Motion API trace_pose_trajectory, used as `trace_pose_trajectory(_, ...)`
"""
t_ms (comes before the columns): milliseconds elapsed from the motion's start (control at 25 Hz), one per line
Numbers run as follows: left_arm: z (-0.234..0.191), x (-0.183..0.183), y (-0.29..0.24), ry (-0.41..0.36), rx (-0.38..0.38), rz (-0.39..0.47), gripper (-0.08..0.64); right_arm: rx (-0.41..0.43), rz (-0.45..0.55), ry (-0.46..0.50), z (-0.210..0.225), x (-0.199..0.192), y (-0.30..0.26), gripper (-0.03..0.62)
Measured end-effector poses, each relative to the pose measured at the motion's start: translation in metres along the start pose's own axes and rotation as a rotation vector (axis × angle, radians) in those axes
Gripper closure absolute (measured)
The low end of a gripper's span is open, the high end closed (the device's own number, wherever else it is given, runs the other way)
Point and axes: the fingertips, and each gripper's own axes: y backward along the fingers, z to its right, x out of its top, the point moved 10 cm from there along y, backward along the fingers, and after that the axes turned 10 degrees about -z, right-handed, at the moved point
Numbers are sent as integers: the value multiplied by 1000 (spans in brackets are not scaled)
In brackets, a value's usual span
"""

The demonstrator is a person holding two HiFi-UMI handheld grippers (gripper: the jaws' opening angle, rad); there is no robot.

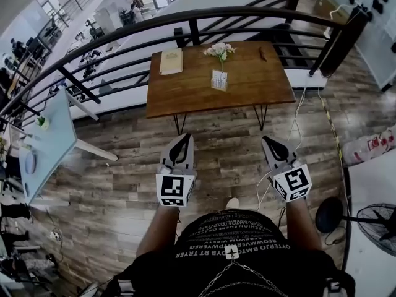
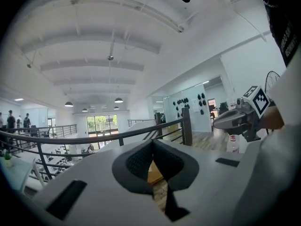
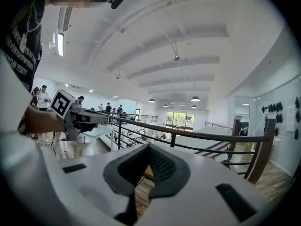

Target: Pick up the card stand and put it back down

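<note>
1. The step in hand seems to be the approach. The card stand [image 1: 219,80] is on the far table [image 1: 185,101], close to its near edge and just in front of the flowers [image 1: 220,49]. Both tongs are well apart from it, over the floor.
2. The left gripper [image 1: 184,138] has its jaws together with nothing between them. One gripper looks enough for this stand, so the left one can stay aside, to the left of the stand.
3. The stand looks thin and light. I judge it is best to take it by its sides, lift it straight up away from the flowers, and set it down flat on its base.
4. The right gripper [image 1: 270,141] is closed and empty as well. Whichever gripper takes the stand needs to open wide before it reaches it.
5. Pose: both forearms are bent at the waist and the grippers are held low, side by side. Their tips point forward to the table and the marker cubes are near the body.
</note>
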Motion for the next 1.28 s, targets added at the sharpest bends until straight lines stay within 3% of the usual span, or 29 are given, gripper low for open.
trace_pose_trajectory(280, 27, 11, -20, -59, 53, -36, 540, 48, 19, 8, 40, -13, -2, 580)
trace_pose_trajectory(640, 25, 26, -11, -66, 134, -52, 540, 84, 35, -30, 57, -14, -7, 580)
trace_pose_trajectory(1000, 13, -2, -9, -35, 121, -95, 540, 104, -5, -30, 39, -22, -24, 580)
trace_pose_trajectory(1280, -17, -9, -28, -7, 107, -73, 540, 84, -43, -39, 34, -20, -47, 580)
